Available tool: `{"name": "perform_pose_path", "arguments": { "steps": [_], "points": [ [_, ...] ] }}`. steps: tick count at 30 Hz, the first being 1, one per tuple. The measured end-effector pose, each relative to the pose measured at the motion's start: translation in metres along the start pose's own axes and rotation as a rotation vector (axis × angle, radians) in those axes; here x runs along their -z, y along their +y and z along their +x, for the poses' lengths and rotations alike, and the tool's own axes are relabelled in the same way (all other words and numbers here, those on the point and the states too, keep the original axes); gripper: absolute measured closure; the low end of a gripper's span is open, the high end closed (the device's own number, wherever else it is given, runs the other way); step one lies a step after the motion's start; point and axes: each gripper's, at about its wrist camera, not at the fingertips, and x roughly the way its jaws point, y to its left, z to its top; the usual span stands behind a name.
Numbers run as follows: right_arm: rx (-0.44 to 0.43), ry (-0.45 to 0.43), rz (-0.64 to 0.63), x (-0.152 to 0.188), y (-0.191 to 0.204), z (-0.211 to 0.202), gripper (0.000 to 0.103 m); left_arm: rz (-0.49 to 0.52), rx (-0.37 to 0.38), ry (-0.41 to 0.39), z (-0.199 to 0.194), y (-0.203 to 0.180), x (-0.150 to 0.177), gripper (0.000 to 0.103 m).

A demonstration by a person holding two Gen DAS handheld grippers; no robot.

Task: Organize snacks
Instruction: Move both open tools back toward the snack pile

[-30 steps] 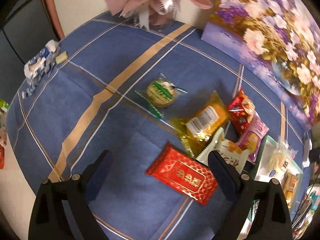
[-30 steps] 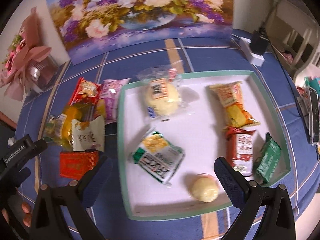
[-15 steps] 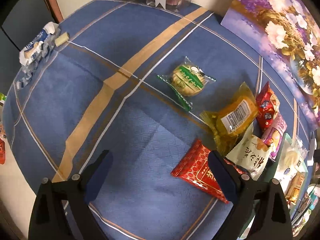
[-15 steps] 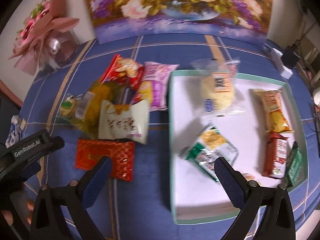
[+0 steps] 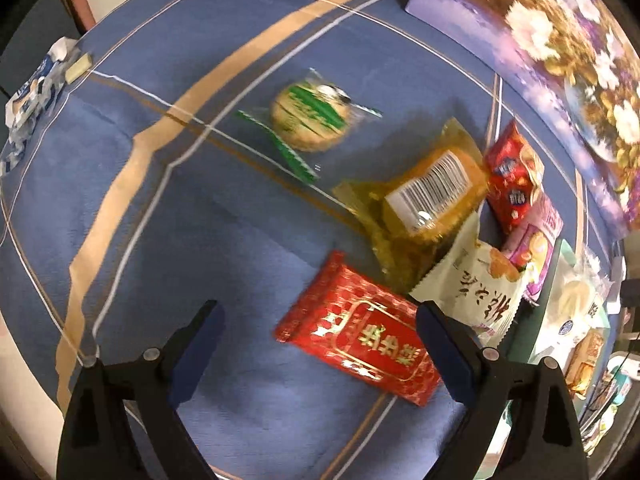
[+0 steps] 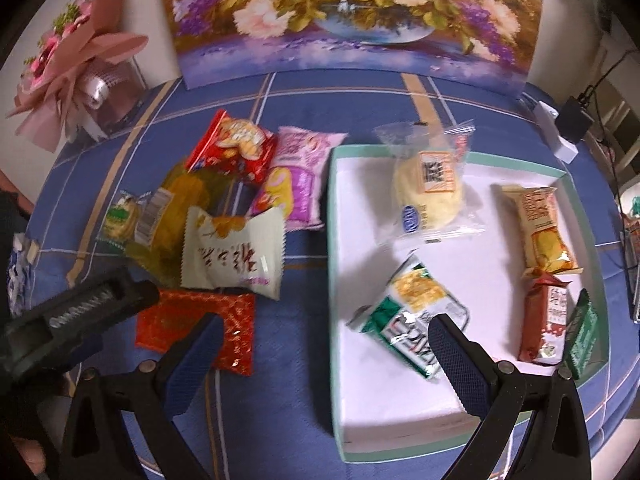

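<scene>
My left gripper [image 5: 320, 320] is open and empty, just above a flat red packet [image 5: 360, 340] on the blue tablecloth. Behind it lie a cream packet [image 5: 476, 292], a yellow barcoded packet [image 5: 432, 196], a green-striped biscuit [image 5: 308, 122], a red bag [image 5: 514, 182] and a pink bag [image 5: 534, 236]. My right gripper [image 6: 324, 344] is open and empty, over the left rim of the green-edged white tray [image 6: 334, 280]. The tray holds a bun [image 6: 430, 196], a green-and-white packet [image 6: 412, 320], an orange bar [image 6: 540, 224], a red bar [image 6: 546, 320] and a green packet [image 6: 584, 336]. The left gripper body [image 6: 68, 320] shows at lower left.
A flower painting [image 6: 348, 16] leans on the wall behind the table. A pink bouquet [image 6: 76, 60] stands at the back left. A blue-and-white wrapper [image 5: 28, 96] lies at the table's left edge. A white power strip [image 6: 558, 132] and black adapter sit back right.
My left gripper has moved closer to the red packet, which now lies nearer its jaws. My right view has shifted back right, bringing the tray towards the centre. Both stay open.
</scene>
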Motion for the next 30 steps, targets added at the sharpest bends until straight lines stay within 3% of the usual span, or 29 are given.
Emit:
{"name": "perform_pose_path", "arguments": {
  "steps": [11,22,30],
  "points": [
    [0.004,-0.013,0.066,-0.005,-0.037,-0.009,0.0,0.017,-0.097,-0.037,0.015,-0.055,0.01,0.007],
    [-0.025,-0.016,0.104,-0.006,-0.049,-0.013,0.0,0.168,-0.29,-0.058,0.026,-0.117,0.016,0.007],
    [-0.037,-0.019,0.091,-0.007,-0.044,-0.016,0.0,0.217,-0.286,-0.025,0.015,-0.111,0.022,0.007]
  ]
}}
